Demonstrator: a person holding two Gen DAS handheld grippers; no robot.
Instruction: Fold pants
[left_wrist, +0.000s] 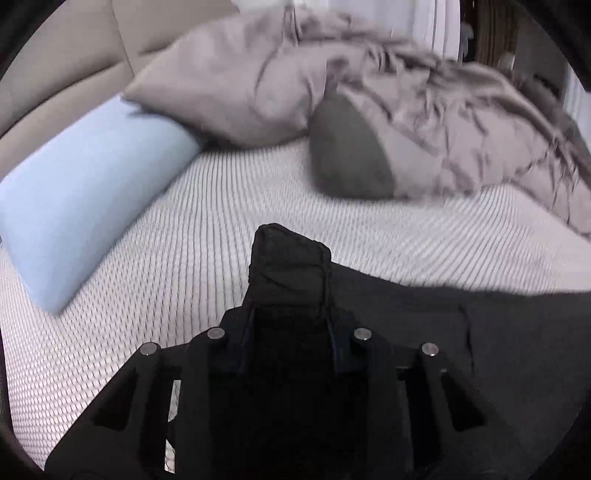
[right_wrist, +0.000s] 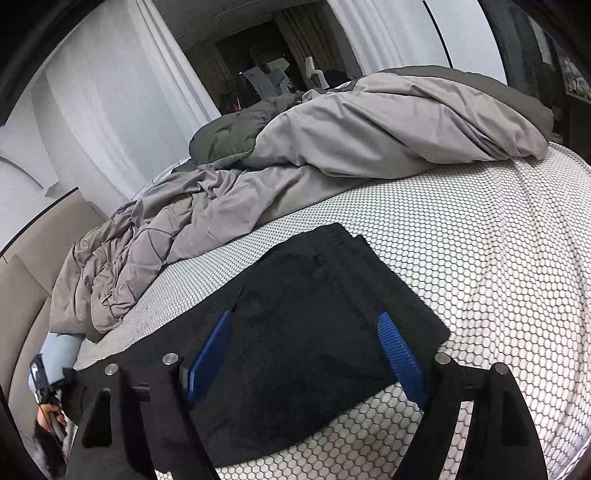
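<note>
We grip the black pants (left_wrist: 291, 266) on the bed.
Left gripper (left_wrist: 290, 310) clamps a bunched fold; right gripper (right_wrist: 306, 332) hovers wide open above.

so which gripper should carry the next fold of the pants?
Left. The left gripper is already shut on a bunched corner of the pants; the right gripper hangs open above them, gripping nothing.

Bare mattress (left_wrist: 229, 206) lies open ahead of the left gripper (left_wrist: 290, 321), between the blue pillow (left_wrist: 85, 195) on its left and the rumpled grey duvet (left_wrist: 461, 129) on its right. A grey pillow (left_wrist: 229, 92) blocks the far end. Around the right gripper (right_wrist: 306, 354), patterned mattress stays open to the right; the duvet heap walls the far side, beyond the black pants (right_wrist: 295, 325).
</note>
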